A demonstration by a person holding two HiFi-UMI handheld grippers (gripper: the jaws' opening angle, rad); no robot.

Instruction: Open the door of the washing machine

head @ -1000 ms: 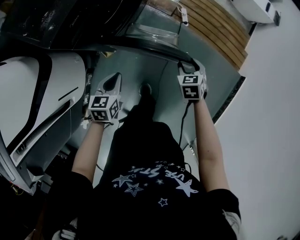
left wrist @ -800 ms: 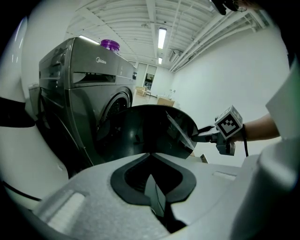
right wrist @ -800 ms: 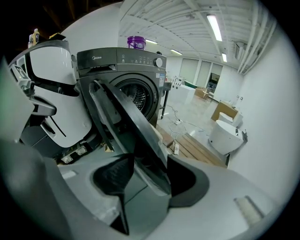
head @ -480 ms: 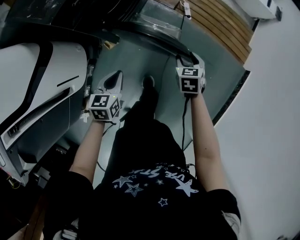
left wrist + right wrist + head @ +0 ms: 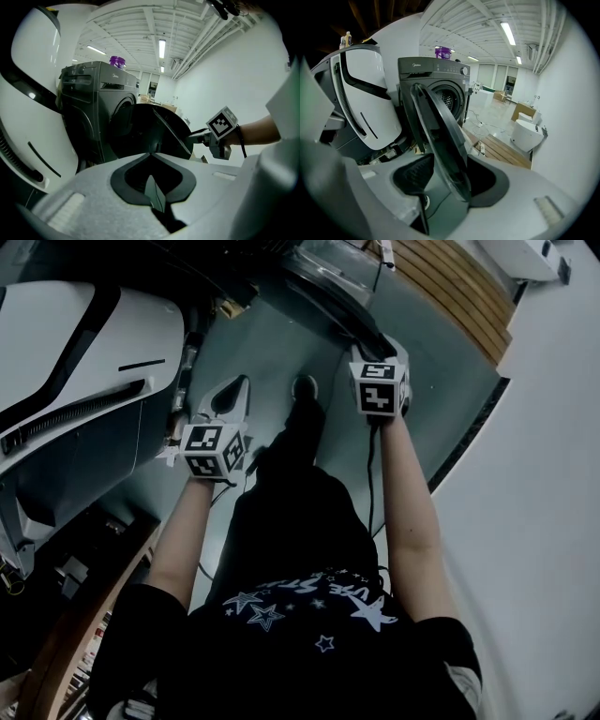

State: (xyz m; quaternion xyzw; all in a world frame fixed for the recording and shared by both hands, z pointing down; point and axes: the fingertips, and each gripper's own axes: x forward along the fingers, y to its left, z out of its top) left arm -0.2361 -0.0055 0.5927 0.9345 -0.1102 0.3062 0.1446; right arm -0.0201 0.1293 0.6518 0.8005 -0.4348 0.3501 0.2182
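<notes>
Grey-green flooring (image 5: 441,371) runs beneath a person standing over two hand-held grippers, with a bulky white curved housing (image 5: 75,334) filling the head view from 9 to 11 o'clock. At 12 o'clock stands the dark grey washing machine (image 5: 436,79), its round door (image 5: 436,136) swung well out from the drum opening and seen edge-on in the right gripper view. A slatted wooden platform (image 5: 450,287) lies at 1 o'clock beside the white wall.

The right gripper (image 5: 453,161), at 1 o'clock from the person's chest, has its jaws spread wide around the door's rim. The rim lies against the right-hand jaw, and bare floor shows in the gap on the other side. The left gripper (image 5: 150,153), at 11 o'clock and well apart from the door, has its jaws together with nothing between them. A purple container (image 5: 443,52) sits on top of the machine.
</notes>
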